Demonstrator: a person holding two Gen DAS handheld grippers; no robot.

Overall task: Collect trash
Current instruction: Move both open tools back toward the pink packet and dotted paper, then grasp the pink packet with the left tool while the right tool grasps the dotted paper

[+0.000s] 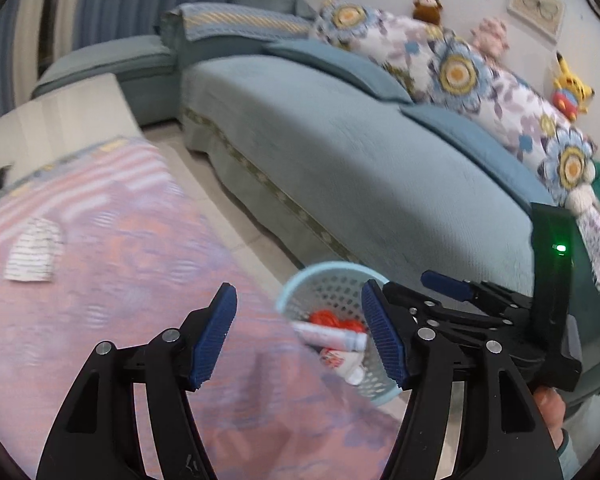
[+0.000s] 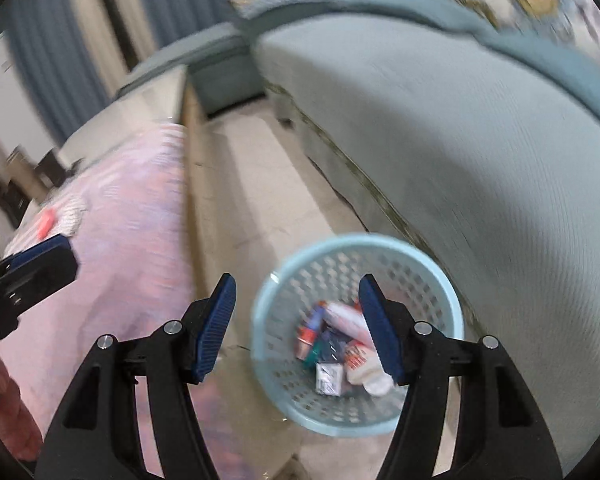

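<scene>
Right gripper (image 2: 298,328) hanging wide and empty over the trash basket (image 2: 440,280), left gripper (image 1: 298,336) also wide; striped wrapper (image 1: 34,250) waiting on the table.

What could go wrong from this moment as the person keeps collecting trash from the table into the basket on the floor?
1. The basket stands on the floor beside the table edge, so anything released off-centre may land outside it.
2. The striped paper lies flat on the tablecloth; the open left gripper might pinch cloth along with it.
3. The right gripper, also open, hangs close by, so they could collide.
</scene>
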